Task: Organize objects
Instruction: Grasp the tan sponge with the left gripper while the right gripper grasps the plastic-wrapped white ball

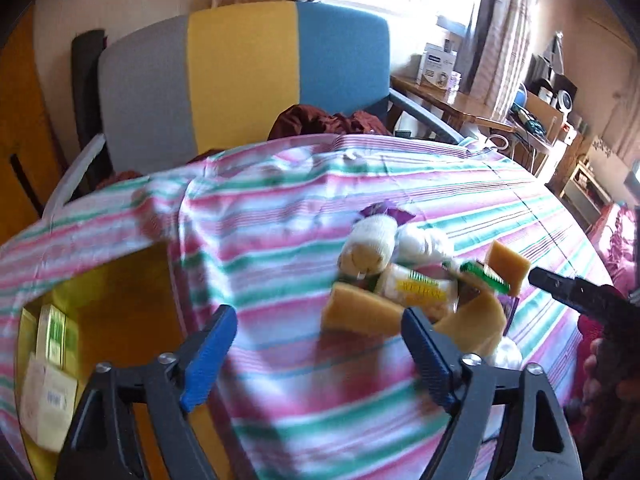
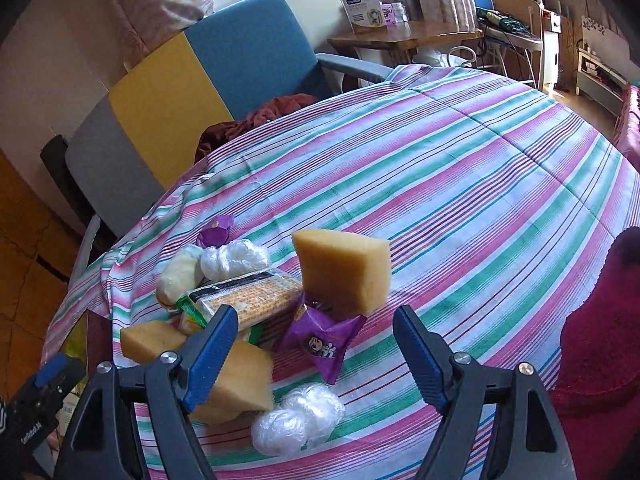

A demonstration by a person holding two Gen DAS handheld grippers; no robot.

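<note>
A heap of small objects lies on the striped tablecloth. In the right wrist view it holds an upright yellow sponge block, two more sponges, a cracker packet, a purple snack packet, clear plastic balls and a pale rolled sock. My right gripper is open and empty, just in front of the heap. In the left wrist view my left gripper is open and empty, near a sponge, the sock and a green toothbrush.
A grey, yellow and blue chair with a dark red cloth stands behind the table. Boxes lie on the floor at the table's left edge. A wooden side table stands at the back.
</note>
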